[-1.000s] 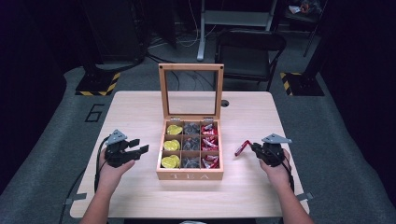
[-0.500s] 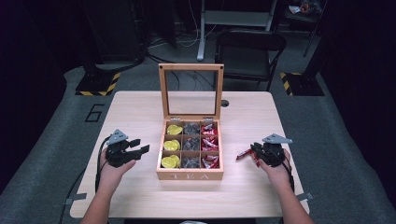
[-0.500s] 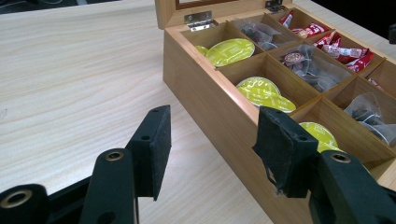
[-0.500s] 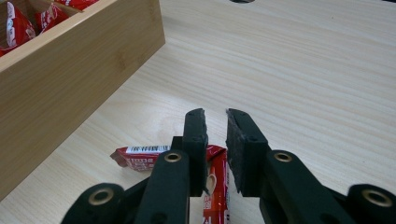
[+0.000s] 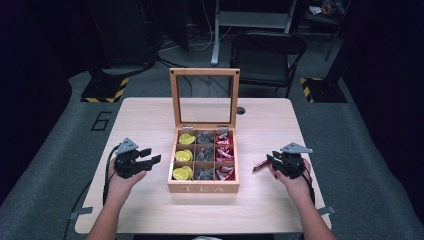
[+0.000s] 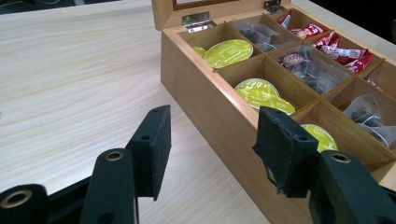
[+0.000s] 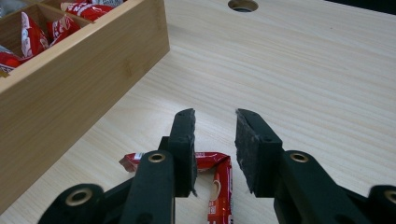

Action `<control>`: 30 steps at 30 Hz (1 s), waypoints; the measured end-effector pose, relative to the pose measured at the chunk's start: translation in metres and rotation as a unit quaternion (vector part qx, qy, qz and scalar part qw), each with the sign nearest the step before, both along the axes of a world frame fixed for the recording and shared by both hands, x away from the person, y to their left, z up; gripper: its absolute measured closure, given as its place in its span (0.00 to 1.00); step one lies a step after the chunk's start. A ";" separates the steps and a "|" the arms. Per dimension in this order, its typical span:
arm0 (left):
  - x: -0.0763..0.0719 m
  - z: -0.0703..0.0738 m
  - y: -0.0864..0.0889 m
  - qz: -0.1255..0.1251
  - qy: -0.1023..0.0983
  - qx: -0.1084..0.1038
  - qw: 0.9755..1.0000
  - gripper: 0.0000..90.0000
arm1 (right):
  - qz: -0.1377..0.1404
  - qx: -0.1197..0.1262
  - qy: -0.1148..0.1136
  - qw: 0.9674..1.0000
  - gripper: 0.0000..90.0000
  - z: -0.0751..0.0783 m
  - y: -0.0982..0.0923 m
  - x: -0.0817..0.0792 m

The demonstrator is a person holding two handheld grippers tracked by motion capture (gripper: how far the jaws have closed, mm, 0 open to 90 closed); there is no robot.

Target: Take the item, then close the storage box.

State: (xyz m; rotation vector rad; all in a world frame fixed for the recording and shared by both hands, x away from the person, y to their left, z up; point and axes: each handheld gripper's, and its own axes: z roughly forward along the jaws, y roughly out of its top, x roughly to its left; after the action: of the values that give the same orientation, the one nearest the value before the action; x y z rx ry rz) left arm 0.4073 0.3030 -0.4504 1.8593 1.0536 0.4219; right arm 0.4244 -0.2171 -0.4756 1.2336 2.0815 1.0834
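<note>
Pale wooden table (image 5: 150,120); at its centre, wooden tea box (image 5: 203,187) with glass lid raised, nine compartments holding yellow pods (image 5: 183,155), dark tea bags (image 5: 203,154) and red packets (image 5: 225,152); left gripper (image 5: 149,157) just beside the box's left wall, jaws apart, nothing between; right gripper (image 5: 270,162) right of the box, jaws just opening, red sachets (image 7: 219,179) lying on the table beneath and between them, unclamped.
</note>
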 end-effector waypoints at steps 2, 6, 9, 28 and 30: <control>0.000 0.000 0.000 0.003 0.002 0.000 1.000 0.51 | -0.001 0.005 0.000 1.000 0.74 0.001 0.000 0.000; -0.001 0.001 0.003 0.006 0.000 -0.005 1.000 0.51 | 0.000 0.009 -0.001 1.000 0.71 0.006 0.001 0.003; 0.000 0.001 0.004 0.007 -0.001 -0.006 1.000 0.51 | 0.005 0.011 -0.001 1.000 0.68 0.010 0.004 0.006; -0.001 0.001 0.008 0.011 0.001 -0.007 1.000 0.49 | 0.069 0.005 0.009 0.998 0.53 0.047 0.048 0.050; -0.001 0.001 0.009 0.011 0.001 -0.007 1.000 0.49 | 0.074 0.007 0.004 0.997 0.52 0.051 0.052 0.054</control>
State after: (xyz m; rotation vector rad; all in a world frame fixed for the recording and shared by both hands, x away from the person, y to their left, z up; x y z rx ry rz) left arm 0.4064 0.3115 -0.4496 1.8374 1.0769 0.4243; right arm 0.4782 -0.1655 -0.4251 1.1055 2.2049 1.1599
